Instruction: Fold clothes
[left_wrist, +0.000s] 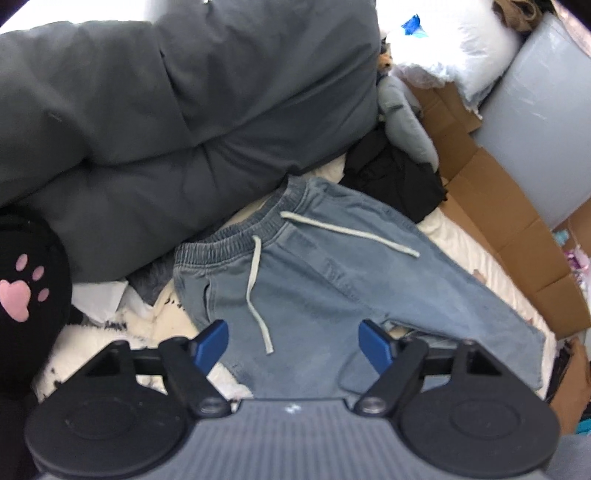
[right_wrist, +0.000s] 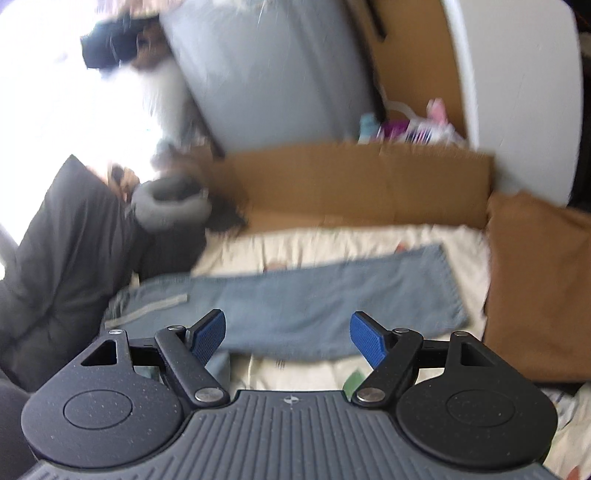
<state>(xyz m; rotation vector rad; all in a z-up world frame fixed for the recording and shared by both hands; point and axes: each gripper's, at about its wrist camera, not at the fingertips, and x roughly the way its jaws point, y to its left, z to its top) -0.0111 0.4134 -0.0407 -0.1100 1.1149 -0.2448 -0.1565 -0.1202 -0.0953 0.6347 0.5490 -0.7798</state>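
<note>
A pair of light blue denim pants (left_wrist: 314, 280) lies flat on a cream bed sheet (left_wrist: 476, 254), its elastic waistband toward the grey cushions and a pale drawstring (left_wrist: 255, 291) trailing over the front. My left gripper (left_wrist: 293, 341) hovers open above the pants' upper part, nothing between its blue pads. In the blurred right wrist view the pants (right_wrist: 332, 299) stretch across the sheet (right_wrist: 332, 236), one leg ending at the right. My right gripper (right_wrist: 288, 338) stands open just above the near edge of that leg, holding nothing.
Big dark grey cushions (left_wrist: 184, 110) border the far side. A black garment (left_wrist: 395, 173) and a grey plush (left_wrist: 402, 122) lie past the waistband. Brown cardboard (left_wrist: 509, 229) lines the bed's edge. A black paw-print plush (left_wrist: 26, 288) sits left. A brown cushion (right_wrist: 539, 288) lies right.
</note>
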